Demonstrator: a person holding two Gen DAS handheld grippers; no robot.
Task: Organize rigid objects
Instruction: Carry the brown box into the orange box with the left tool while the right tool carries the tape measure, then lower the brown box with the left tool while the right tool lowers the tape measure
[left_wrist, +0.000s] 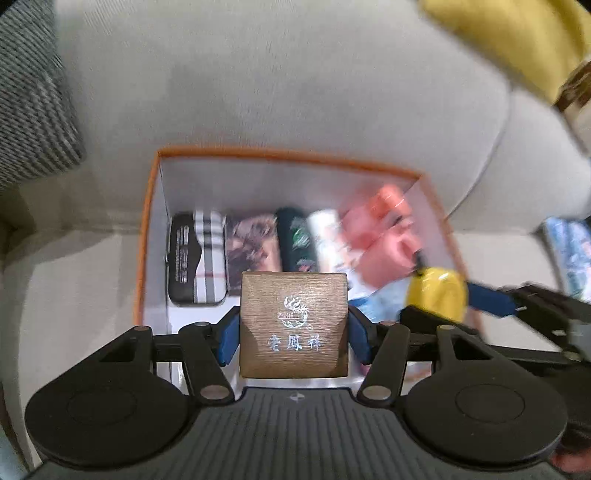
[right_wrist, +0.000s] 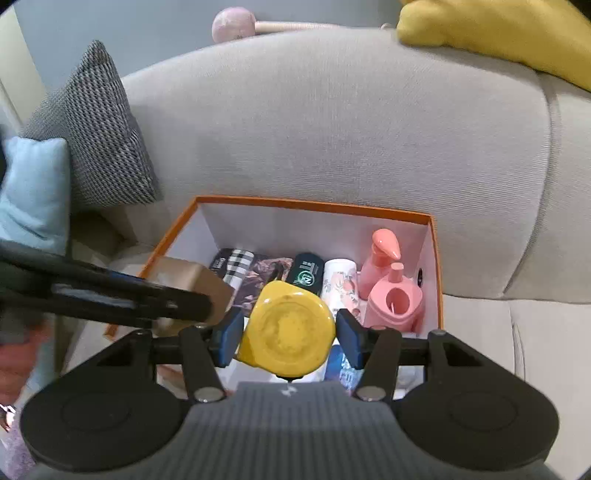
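Note:
My left gripper (left_wrist: 293, 334) is shut on a brown box (left_wrist: 293, 325) with a silver emblem and holds it over the near part of an orange-rimmed storage box (left_wrist: 147, 206). My right gripper (right_wrist: 288, 338) is shut on a round yellow object (right_wrist: 288, 328) above the same storage box (right_wrist: 437, 258). In the right wrist view the left gripper's fingers (right_wrist: 122, 297) reach in from the left with the brown box (right_wrist: 188, 280). In the left wrist view the yellow object (left_wrist: 436, 291) and a right gripper finger (left_wrist: 491, 297) show at the right.
Inside the storage box lie a plaid case (right_wrist: 236, 264), a dark can (right_wrist: 304, 273), a floral white tube (right_wrist: 338, 284) and two pink pump bottles (right_wrist: 391, 295). It sits on a grey sofa (right_wrist: 332, 122) with a checked cushion (right_wrist: 96, 125), a blue pillow (right_wrist: 33, 188) and a yellow plush (right_wrist: 498, 33).

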